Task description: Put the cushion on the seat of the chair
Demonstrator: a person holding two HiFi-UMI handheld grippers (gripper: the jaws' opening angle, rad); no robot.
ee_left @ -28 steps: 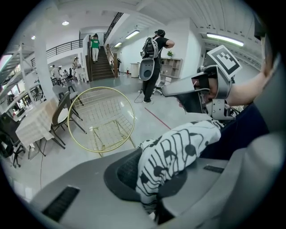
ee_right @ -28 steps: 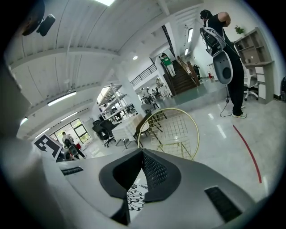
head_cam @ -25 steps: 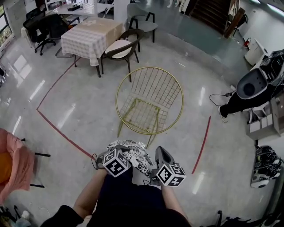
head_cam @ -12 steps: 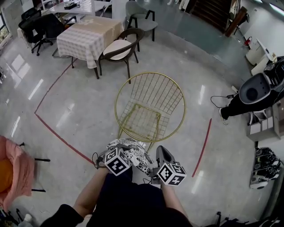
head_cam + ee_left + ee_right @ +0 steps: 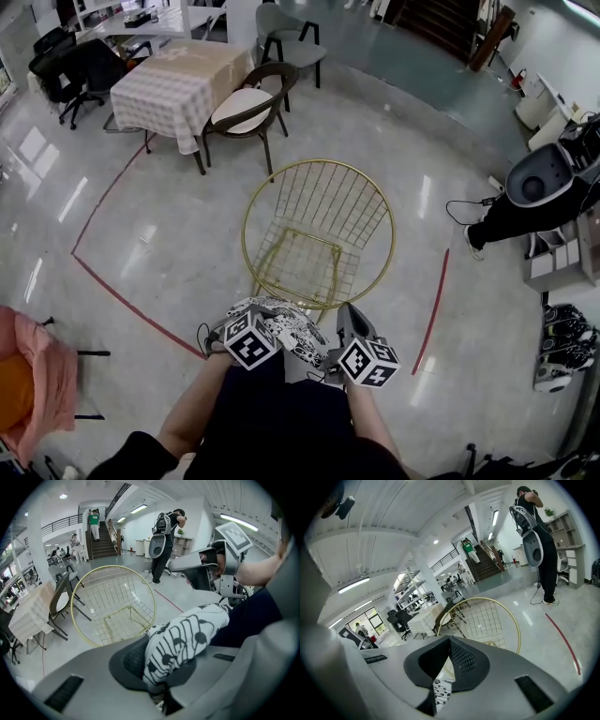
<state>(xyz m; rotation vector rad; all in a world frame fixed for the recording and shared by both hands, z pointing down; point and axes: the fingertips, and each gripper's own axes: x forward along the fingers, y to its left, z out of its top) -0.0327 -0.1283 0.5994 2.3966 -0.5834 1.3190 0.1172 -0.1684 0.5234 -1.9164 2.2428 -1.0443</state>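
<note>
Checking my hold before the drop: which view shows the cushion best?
The left gripper view: the cushion fills the foreground, its black-and-white print clear. The head view shows the cushion from above, small and partly hidden. The right gripper view shows only a sliver of cushion at the bottom.

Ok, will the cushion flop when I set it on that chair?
Probably soft and floppy: the cushion bulges and creases where the left gripper pinches it. Likely light: small pinches carry it. It may sag on the chair's wire seat.
</note>
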